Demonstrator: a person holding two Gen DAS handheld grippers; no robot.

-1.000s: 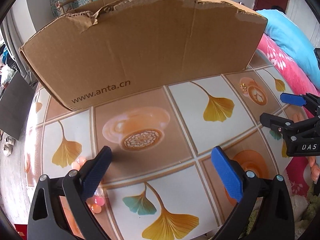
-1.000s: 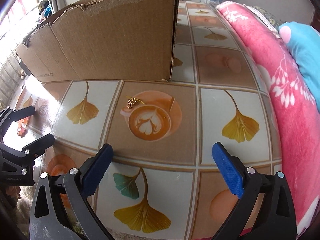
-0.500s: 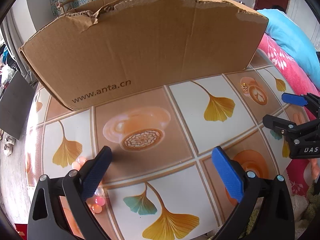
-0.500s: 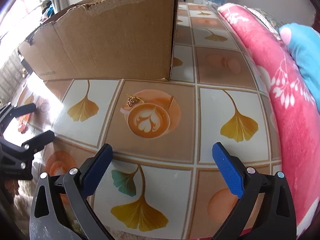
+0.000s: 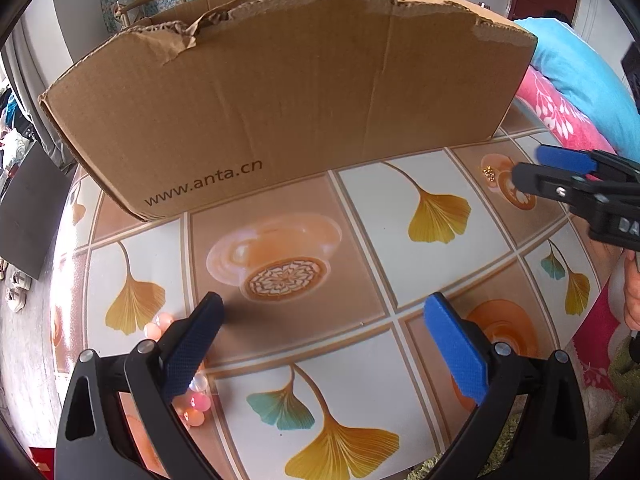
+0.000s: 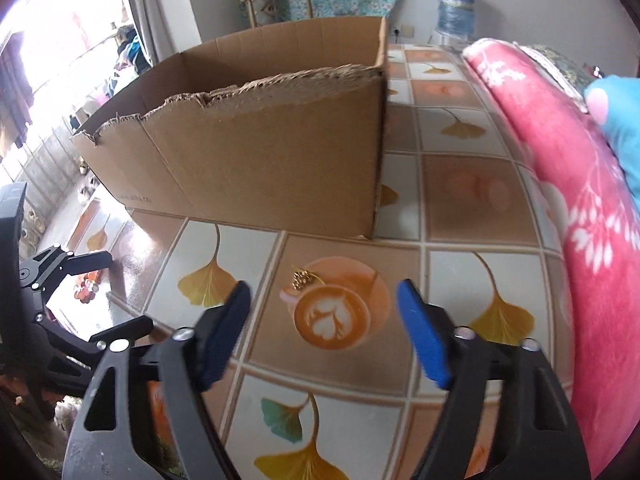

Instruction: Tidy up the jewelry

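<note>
Ginkgo-patterned tabletop (image 6: 452, 200) carries a cardboard box (image 6: 264, 160) at the far side. Just beyond the wide-spread right claw (image 6: 322, 320), a small gold jewelry piece (image 6: 303, 278) lies near the box. Pink beads (image 5: 192, 398) sit beside the wide, empty left claw (image 5: 326, 344).

Table (image 5: 440, 160) — box (image 5: 280, 100), beads (image 5: 196, 400), gold trinket (image 6: 302, 278).

Your scene is brightly daylit; the window (image 6: 44, 52) at the right-wrist view's upper left is blown out and throws glare across the glossy tabletop (image 6: 120, 248). That view shows motion blur. Both views bend strongly at their dark round edges, and shadows stay soft
</note>
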